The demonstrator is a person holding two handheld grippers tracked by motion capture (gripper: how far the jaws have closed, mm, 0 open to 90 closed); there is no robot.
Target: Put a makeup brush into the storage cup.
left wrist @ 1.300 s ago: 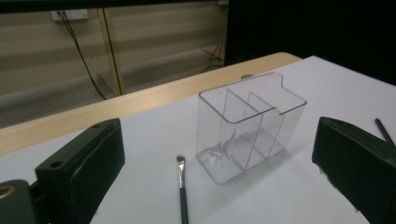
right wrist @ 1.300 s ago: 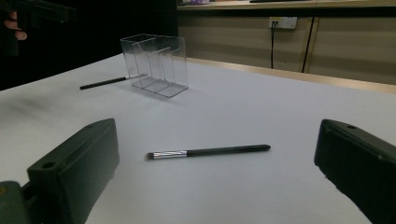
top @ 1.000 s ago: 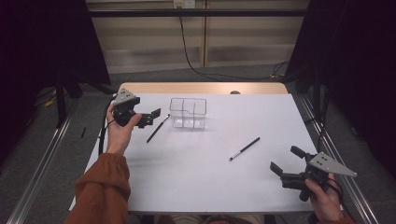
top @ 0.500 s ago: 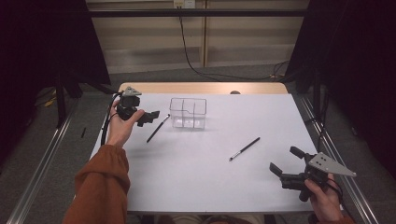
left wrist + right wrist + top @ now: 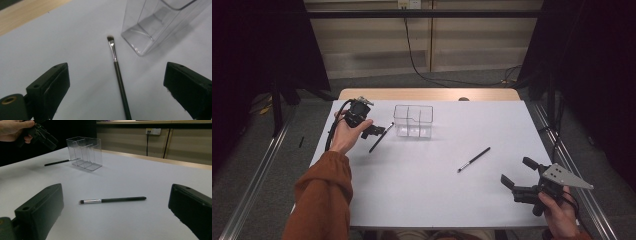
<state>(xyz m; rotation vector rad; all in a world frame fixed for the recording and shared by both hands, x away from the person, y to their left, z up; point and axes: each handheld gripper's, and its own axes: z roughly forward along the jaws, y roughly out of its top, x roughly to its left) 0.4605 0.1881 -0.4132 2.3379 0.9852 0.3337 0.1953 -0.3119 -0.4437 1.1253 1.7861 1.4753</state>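
— While the left gripper [image 5: 377, 131] hovers at the far left of the counter [image 5: 437, 195], what sits in the organizer [image 5: 413, 121]?

— Nothing that I can see. It is clear, divided into compartments, and its walls show only bare counter through them in the right gripper view.

— Where are the brushes?

— One brush [image 5: 381, 137] lies flat just left of the organizer, bristle tip toward it, close to its corner but apart. The other brush [image 5: 474, 159] lies well apart, on open counter toward the right.

— And the left fingers?

— Spread wide, holding nothing. In the left gripper view the near brush [image 5: 118, 75] runs up the gap between them, touching neither.

— The right gripper [image 5: 520, 177]?

— Near the front right corner, fingers also wide apart and empty. Its own view looks across the counter at the second brush [image 5: 113, 200], lying crosswise between the fingers, farther off.

— What does each view add?

— The left gripper view gives the dark bristle tip and metal ferrule up close. The right gripper view catches the person's hand [image 5: 15, 128] with the other gripper beyond the organizer.
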